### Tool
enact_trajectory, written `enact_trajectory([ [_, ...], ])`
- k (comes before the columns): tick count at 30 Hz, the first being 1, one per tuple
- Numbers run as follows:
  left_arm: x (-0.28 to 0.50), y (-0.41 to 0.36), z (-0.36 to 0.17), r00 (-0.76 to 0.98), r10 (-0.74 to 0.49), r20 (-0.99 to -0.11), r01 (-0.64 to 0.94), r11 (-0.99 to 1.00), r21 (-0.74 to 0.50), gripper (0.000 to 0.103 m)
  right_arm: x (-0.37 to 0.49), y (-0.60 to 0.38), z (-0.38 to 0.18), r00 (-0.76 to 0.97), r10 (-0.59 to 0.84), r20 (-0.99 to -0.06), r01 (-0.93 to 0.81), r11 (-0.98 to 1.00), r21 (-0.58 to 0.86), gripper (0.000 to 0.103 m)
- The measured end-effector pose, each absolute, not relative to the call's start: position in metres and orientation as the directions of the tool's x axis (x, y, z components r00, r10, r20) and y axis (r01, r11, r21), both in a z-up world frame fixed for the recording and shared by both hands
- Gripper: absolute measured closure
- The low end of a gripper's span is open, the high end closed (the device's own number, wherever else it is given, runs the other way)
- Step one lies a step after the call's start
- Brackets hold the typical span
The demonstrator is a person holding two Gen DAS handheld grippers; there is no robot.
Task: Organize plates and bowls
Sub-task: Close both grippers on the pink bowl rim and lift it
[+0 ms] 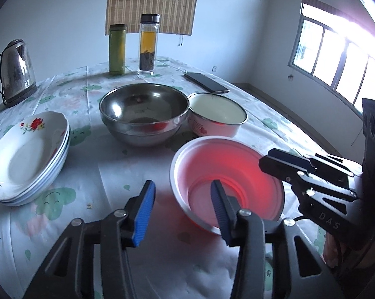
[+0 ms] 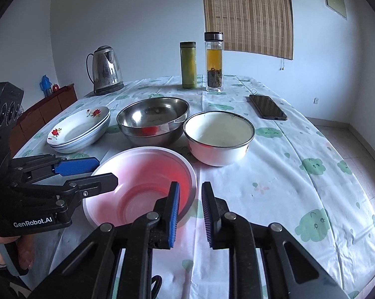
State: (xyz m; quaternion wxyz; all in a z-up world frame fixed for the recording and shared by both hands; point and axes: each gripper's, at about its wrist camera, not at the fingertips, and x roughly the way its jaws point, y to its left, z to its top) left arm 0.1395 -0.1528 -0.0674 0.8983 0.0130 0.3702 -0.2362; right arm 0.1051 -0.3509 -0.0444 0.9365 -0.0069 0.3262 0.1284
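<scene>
Straddling opposite sides of a pink plastic bowl's [image 1: 227,182] rim, two handheld grippers meet over a table [image 2: 274,189] covered with a white cloth printed with green clouds. The left gripper [image 1: 183,210] has one blue pad [image 1: 145,214] outside the bowl's rim and the other inside; the jaws stand apart, and the outer pad is clear of the wall, so nothing is clamped. The right gripper [image 2: 190,215] has its left pad [image 2: 174,214] inside the bowl's near-right rim and its right pad outside, the jaws narrow but with a gap visible between the outer pad and the wall; whether the inner pad presses on the plastic cannot be told. A person's hand [image 2: 3,249] shows at the left gripper's handle. The pink bowl sits at the near edge of the table, closest of all the dishes. Just beyond it stand a stainless steel bowl [image 2: 152,119] and, touching or nearly touching it on the right, a white enamel bowl [image 2: 218,137] with a dark rim. To the left of the steel bowl lies a stack of white plates [image 2: 80,130] with red flowers. Farther back are an electric kettle [image 2: 106,69], a green flask [image 2: 188,64], a glass tea bottle [image 2: 214,62] and a dark phone [image 2: 268,107] lying flat on the cloth.
</scene>
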Motion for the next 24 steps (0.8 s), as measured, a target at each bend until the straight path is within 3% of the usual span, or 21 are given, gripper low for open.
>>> enact_trajectory([
  [3,0.1404,-0.1532,-0.0690,0.614,-0.412,-0.673,0.431,0.889,-0.152,0.063,0.1049,-0.3512,-0.0456,0.754,0.236,-0.614,-0.247,0.967,0.069,0.091],
  [10,0.1416,-0.1550,-0.0710,0.608,-0.419,-0.674,0.435,0.886,-0.159,0.083,0.1038,-0.3520,-0.0461,0.761,0.236,-0.605,-0.246,0.967,0.068,0.093],
  [24,0.1439,-0.1494,-0.0681,0.628,-0.399,-0.668,0.405,0.901,-0.157,0.089,0.1020,-0.3499,-0.0396,0.768,0.253,-0.588,-0.253,0.964,0.085,0.095],
])
